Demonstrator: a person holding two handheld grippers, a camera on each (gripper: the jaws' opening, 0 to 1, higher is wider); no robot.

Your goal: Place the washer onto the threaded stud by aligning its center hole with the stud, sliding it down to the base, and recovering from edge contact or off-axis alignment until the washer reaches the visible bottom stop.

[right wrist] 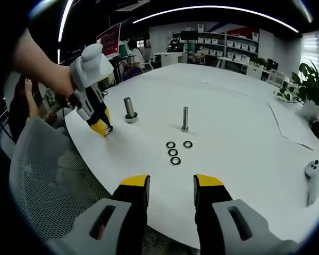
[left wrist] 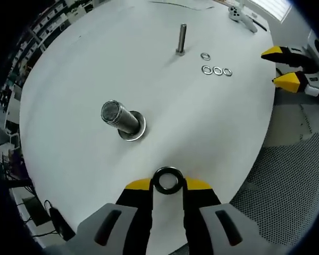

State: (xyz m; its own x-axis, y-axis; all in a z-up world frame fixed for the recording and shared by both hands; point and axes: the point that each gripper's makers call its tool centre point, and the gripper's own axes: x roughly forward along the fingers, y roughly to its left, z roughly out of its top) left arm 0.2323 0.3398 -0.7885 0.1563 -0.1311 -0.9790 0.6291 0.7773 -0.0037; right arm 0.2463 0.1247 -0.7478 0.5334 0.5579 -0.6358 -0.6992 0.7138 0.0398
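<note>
My left gripper (left wrist: 167, 186) is shut on a dark metal washer (left wrist: 168, 170), held flat between its yellow tips above the near edge of the white round table (left wrist: 85, 64). Ahead stands a thick steel stud (left wrist: 121, 118) on a flanged base. Farther off a thin threaded stud (left wrist: 181, 38) stands upright, with several loose washers (left wrist: 217, 70) to its right. My right gripper (right wrist: 171, 186) is open and holds nothing, hovering at the table edge. From there I see the left gripper (right wrist: 101, 127) in a hand, the washer (right wrist: 109, 129), the thick stud (right wrist: 129, 109) and the thin stud (right wrist: 185, 118).
Several spare washers (right wrist: 173, 152) lie before the thin stud. White controllers (right wrist: 315, 178) rest at the table's right side, a plant (right wrist: 313, 85) beyond. A mesh chair (right wrist: 48, 175) sits beside the table. The right gripper (left wrist: 280, 66) shows at the table's far right rim.
</note>
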